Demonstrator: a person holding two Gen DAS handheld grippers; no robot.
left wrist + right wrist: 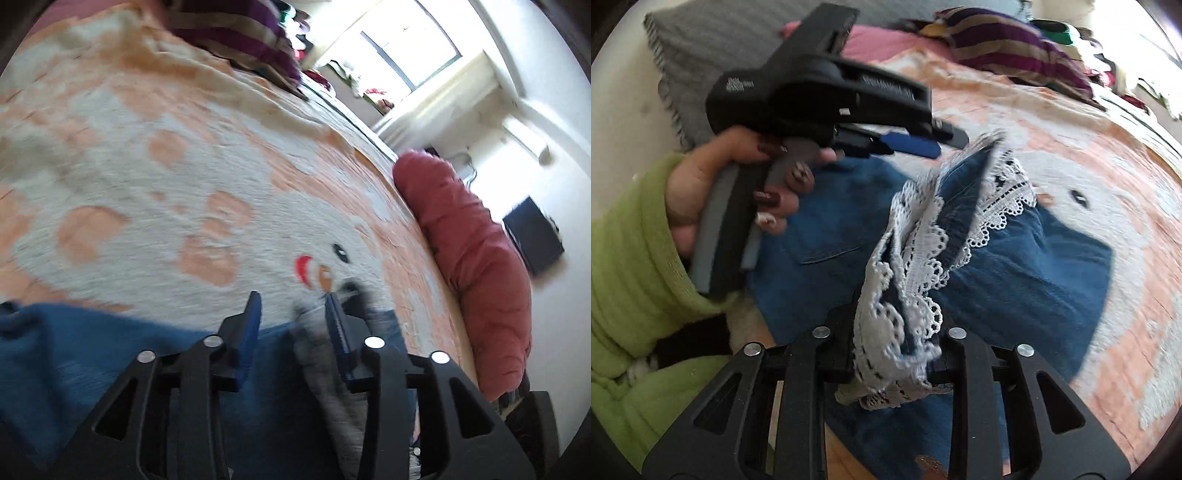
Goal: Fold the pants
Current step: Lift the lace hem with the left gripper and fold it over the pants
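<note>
the blue pants are spread on the peach blanket. their lace-trimmed hem is pinched in the right gripper. the left gripper is held spread above them, nothing gripped.

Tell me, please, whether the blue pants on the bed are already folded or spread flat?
Partly folded: the pants lie doubled on the blanket, while the right claw holds the lace hem lifted above them.

bed | peach-white blanket | on it: pants, red pillow
</note>
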